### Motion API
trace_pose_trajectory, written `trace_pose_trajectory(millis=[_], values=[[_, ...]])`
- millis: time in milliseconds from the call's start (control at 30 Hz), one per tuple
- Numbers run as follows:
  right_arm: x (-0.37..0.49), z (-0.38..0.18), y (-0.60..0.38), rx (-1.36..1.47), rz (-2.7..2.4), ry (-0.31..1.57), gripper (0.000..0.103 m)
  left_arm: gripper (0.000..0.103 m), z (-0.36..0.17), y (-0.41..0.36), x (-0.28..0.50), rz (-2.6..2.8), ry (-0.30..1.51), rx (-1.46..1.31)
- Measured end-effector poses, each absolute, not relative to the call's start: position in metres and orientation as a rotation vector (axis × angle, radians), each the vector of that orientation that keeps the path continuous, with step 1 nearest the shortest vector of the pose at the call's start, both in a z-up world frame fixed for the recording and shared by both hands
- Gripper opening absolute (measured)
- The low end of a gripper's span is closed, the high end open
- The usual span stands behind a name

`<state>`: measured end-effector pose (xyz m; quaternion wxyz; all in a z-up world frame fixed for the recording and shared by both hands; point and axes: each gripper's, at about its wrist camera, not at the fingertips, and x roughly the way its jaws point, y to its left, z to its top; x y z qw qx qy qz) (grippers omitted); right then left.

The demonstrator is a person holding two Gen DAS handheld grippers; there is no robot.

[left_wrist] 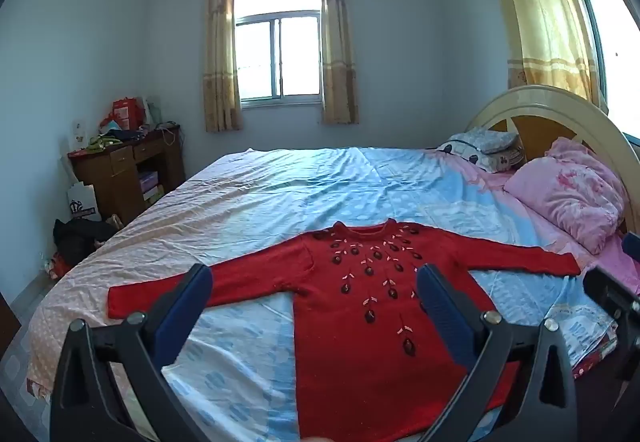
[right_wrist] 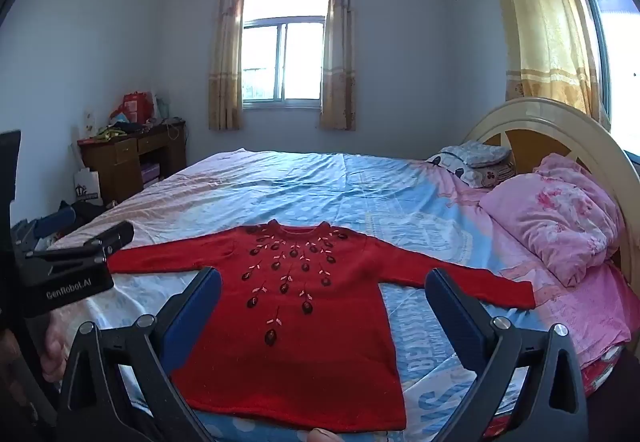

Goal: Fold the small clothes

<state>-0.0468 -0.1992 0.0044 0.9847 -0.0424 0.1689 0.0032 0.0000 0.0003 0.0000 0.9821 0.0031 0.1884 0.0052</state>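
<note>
Both grippers' fingers (left_wrist: 200, 282) (right_wrist: 452, 294) released, empty; red sweater's (right_wrist: 296, 306) hem cut off below.

Red sweater (left_wrist: 360, 322), dark floral embroidery

Matt red knit sweater (right_wrist: 296, 306)

The sweater's (left_wrist: 352, 342) hem runs off the left view's bottom edge; clutter on the desk (left_wrist: 120, 166) is too small to identify.
</note>
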Motion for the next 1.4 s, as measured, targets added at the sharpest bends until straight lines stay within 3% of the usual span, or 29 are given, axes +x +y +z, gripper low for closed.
trace_pose_trajectory(millis=[1400], values=[[-0.035, -0.001, -0.222, -0.041, -0.045, 0.367, 0.102, 0.103, -0.011, -0.004, 0.000, 0.003, 0.379, 0.035]])
